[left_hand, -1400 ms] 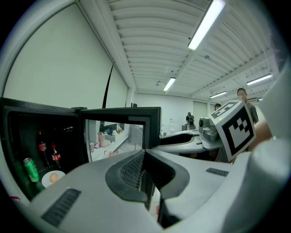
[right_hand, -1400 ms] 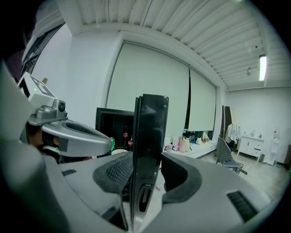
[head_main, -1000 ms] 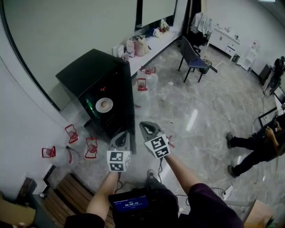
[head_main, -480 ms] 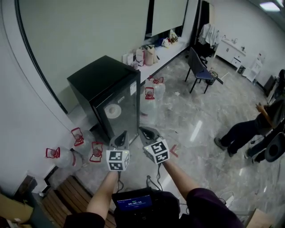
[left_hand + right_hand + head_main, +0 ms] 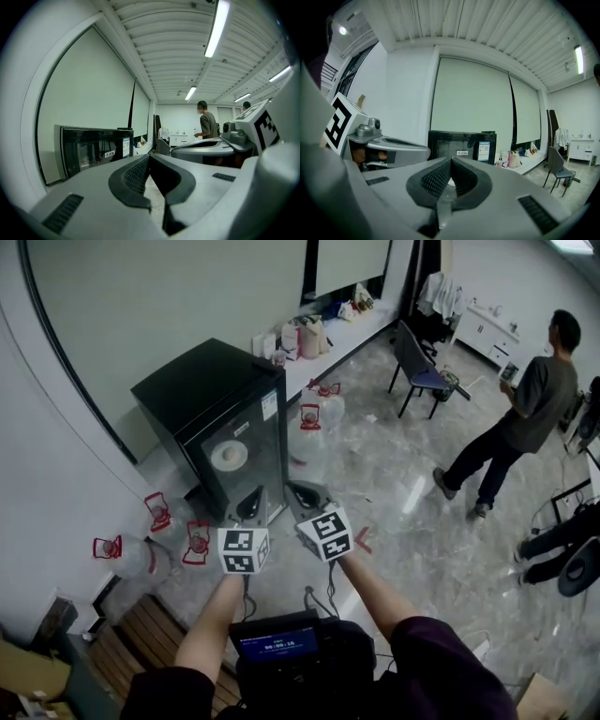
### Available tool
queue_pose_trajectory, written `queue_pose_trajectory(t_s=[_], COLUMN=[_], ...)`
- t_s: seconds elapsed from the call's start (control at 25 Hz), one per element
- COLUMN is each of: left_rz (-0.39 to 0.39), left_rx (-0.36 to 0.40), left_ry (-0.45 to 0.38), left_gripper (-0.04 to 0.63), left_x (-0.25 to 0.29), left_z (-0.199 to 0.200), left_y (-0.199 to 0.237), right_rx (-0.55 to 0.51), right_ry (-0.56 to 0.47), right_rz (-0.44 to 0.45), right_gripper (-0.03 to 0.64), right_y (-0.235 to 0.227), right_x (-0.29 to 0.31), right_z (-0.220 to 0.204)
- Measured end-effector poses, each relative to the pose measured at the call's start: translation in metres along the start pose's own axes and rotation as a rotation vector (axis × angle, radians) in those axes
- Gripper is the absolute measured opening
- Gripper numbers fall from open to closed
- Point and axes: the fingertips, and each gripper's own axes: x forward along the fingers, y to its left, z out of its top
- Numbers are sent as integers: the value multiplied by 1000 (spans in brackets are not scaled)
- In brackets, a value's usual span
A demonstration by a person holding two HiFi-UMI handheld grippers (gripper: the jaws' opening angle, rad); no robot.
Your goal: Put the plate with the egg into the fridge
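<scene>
The black fridge (image 5: 202, 404) stands against the wall with its glass door closed. A pale plate (image 5: 230, 456) shows through the glass on a shelf inside; the egg on it is only a faint spot. Both grippers hover side by side in front of the door, apart from it. My left gripper (image 5: 251, 504) is shut and holds nothing. My right gripper (image 5: 302, 493) is also shut and holds nothing. In the left gripper view the fridge (image 5: 93, 147) lies to the left of the closed jaws (image 5: 149, 157). In the right gripper view the fridge (image 5: 461, 143) lies straight ahead.
Water jugs with red handles (image 5: 127, 554) lie on the floor left of the fridge, and more jugs (image 5: 319, 409) stand to its right. A chair (image 5: 417, 367) and a standing person (image 5: 520, 418) are further right. A wooden pallet (image 5: 141, 652) is near my left arm.
The fridge door, open a second ago with the plate and egg in plain sight, has swung closed. Both grippers have risen and drawn back a little. A person has walked in at the right.
</scene>
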Motion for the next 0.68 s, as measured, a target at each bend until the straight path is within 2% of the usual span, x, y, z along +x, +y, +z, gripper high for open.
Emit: queue_pose_trajectory(t_s=[0.68], left_rz=[-22], left_rx=[11], left_ry=[11], left_gripper=[11], left_x=[10], left_z=[-9], left_y=[-29], right_rx=[7], right_ry=[4], right_rz=[-4], right_gripper=[8], right_y=[-18], right_x=[-14], right_z=[-11])
